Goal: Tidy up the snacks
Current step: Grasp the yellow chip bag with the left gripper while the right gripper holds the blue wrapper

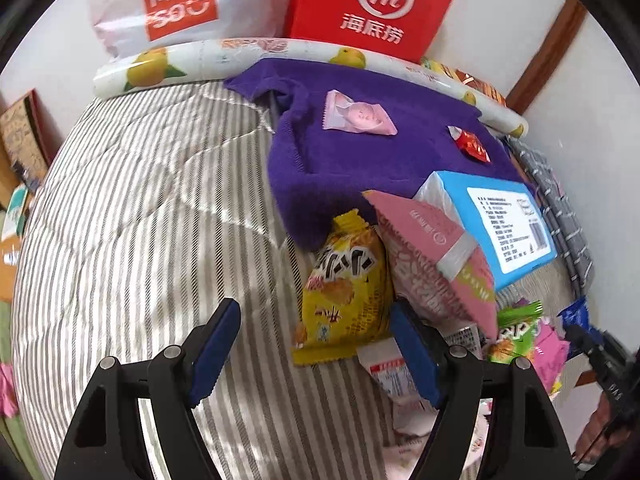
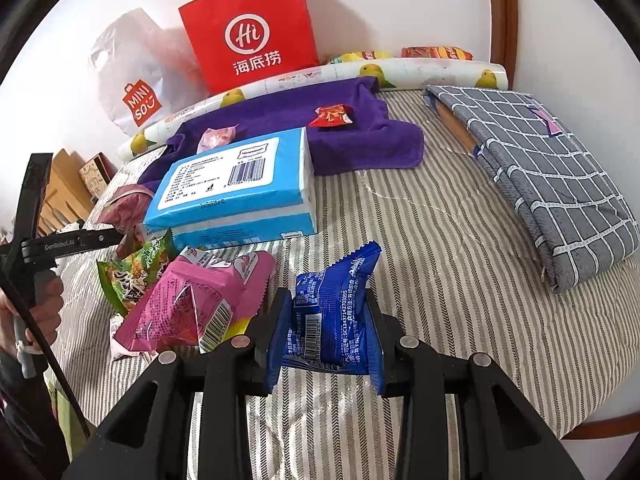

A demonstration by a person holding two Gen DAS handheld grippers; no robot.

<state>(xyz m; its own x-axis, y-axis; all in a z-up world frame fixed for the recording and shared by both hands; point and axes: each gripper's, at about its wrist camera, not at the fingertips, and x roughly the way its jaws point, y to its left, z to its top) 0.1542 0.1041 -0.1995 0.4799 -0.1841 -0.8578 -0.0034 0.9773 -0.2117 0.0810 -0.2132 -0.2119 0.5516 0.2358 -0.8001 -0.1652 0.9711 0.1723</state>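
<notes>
Blue packet (image 2: 330,316) clamped between right tool (image 2: 326,344) pads.

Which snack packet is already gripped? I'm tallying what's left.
The blue packet, clamped in the right gripper; the yellow, green and pink ones lie loose.

The striped bed (image 1: 140,200) is viewed steeply downward, at close range, from both wrists; the blue box (image 2: 236,184) and red bag (image 1: 372,4) are shared.

A plain white wall (image 2: 400,8) runs behind a round table – its striped grey-and-white cloth (image 1: 132,208) catches soft, even light – and a brown wooden frame (image 2: 505,12) stands at the right edge
</notes>
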